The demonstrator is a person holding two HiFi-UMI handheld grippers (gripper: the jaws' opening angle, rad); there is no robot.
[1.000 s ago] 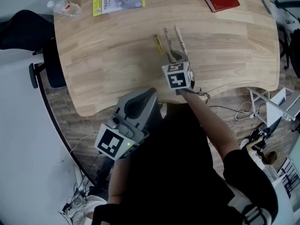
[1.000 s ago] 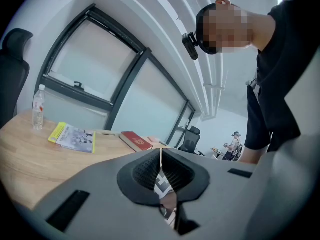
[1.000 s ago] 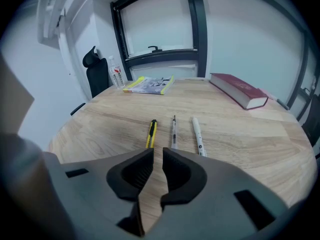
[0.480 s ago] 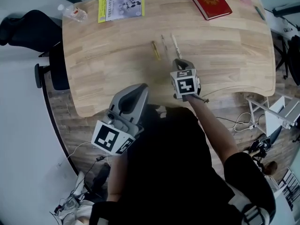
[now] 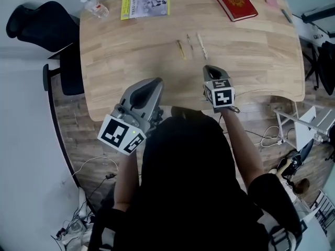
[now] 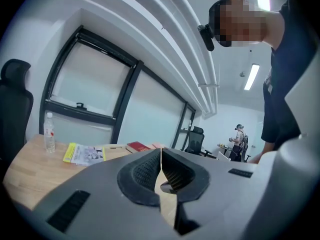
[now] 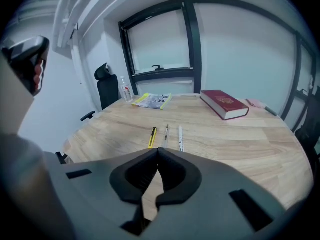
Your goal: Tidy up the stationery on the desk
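Observation:
Three pens lie side by side mid-desk: a yellow pen (image 5: 180, 49) (image 7: 152, 136), a thin dark pen (image 5: 190, 43) (image 7: 166, 133) and a white pen (image 5: 201, 45) (image 7: 180, 138). My right gripper (image 5: 208, 67) (image 7: 157, 150) hovers over the desk's near edge just short of them, jaws shut and empty. My left gripper (image 5: 156, 81) (image 6: 161, 151) is held at the near edge further left, also shut with nothing in it. A red book (image 5: 232, 0) (image 7: 225, 104) lies at the far right of the wooden desk (image 5: 131, 51).
A yellow-edged booklet (image 5: 146, 3) (image 6: 84, 154) and a water bottle (image 5: 94, 7) (image 6: 48, 131) sit at the far left. A pink item (image 5: 271, 1) and another pen (image 5: 287, 15) lie at the far right edge. A black chair (image 5: 39, 25) stands left of the desk.
Both grippers have drawn back toward the near edge of the desk. The right gripper now sits farther from the three pens, which lie as before.

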